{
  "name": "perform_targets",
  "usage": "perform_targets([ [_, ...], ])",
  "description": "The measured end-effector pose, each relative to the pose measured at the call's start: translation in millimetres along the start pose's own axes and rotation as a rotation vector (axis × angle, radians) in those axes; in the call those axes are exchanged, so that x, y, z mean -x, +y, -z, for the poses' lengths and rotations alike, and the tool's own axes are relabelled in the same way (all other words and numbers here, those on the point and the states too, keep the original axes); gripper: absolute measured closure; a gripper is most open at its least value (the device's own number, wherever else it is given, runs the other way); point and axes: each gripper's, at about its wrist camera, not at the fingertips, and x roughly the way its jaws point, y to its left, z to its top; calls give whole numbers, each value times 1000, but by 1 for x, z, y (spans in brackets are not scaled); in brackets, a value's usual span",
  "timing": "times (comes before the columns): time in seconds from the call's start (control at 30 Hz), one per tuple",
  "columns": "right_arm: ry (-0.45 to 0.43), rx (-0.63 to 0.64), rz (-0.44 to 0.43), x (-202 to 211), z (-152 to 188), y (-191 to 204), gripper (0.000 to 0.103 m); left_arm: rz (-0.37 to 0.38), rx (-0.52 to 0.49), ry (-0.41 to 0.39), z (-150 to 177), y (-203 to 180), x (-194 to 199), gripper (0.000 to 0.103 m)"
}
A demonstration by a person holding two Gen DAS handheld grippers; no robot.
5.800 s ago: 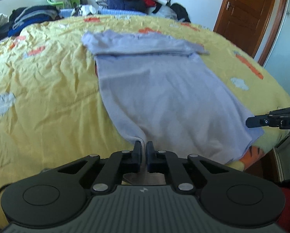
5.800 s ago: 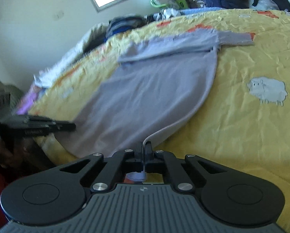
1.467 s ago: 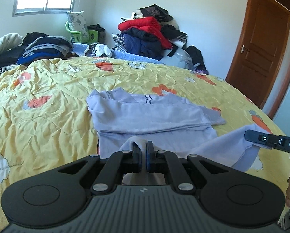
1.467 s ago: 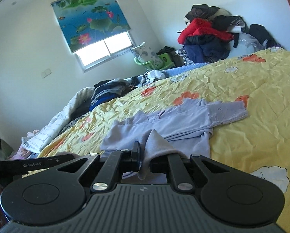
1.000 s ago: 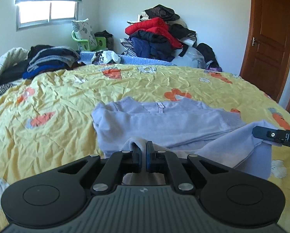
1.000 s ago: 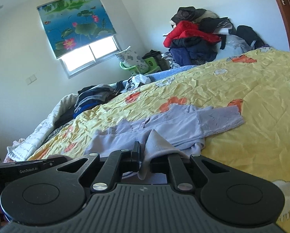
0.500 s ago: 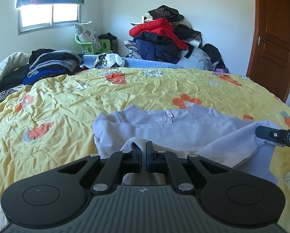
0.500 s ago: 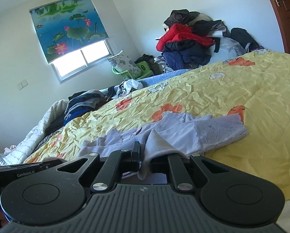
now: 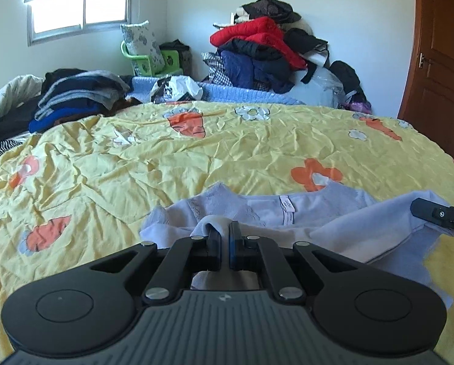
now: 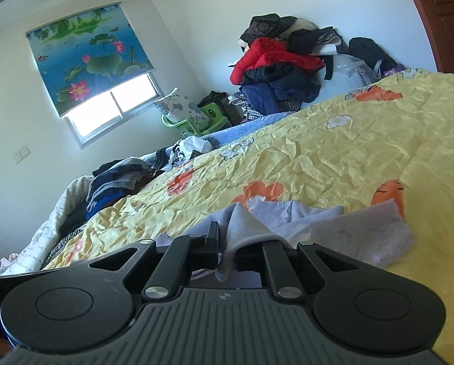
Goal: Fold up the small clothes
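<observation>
1. Lavender garment: we record it lying on the yellow bedspread in the near half of the bed, its lower part lifted and doubled over toward the neckline. A white neck label faces up at the collar. In the right wrist view the same cloth lies bunched, one loose flap resting beside an orange carrot print.

2. Left gripper: we find its two fingers drawn nearly together, pinching a rolled hem of the garment that rises as a small hump just above the tips.

3. Right gripper: we find its fingers clamped narrowly on a fold of the same cloth, which peaks above them and hangs down between them. From the left wrist view we see only its black tip at the right edge, touching the raised corner of the fabric.

4. Bedspread: we note it as crumpled, printed with orange carrots and white flowers.

5. Folded stack of dark and grey clothes: at the far left corner of the bed.

6. Heap of red, navy and black coats: against the far wall.

7. Green plastic basket with a patterned cushion in it: under the window.

8. Window blind: lotus print, half drawn.

9. Brown wooden door: at the right.

10. White plastic bag: at the far bed edge.
</observation>
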Motion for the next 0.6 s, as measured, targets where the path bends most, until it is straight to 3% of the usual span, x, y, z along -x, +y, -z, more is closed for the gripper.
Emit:
perform_targets([
  [0.3, 31, -53, 33, -40, -3, -13, 90, 12, 12, 71, -13, 4, -42, 98],
  [0.47, 75, -91, 47, -60, -3, -22, 88, 90, 125, 142, -20, 19, -63, 98],
  [0.57, 118, -130, 44, -72, -6, -28, 79, 153, 224, 200, -25, 35, -73, 97],
  [0.6, 139, -131, 40, -77, -8, -29, 72, 163, 250, 212, -27, 39, -75, 97],
])
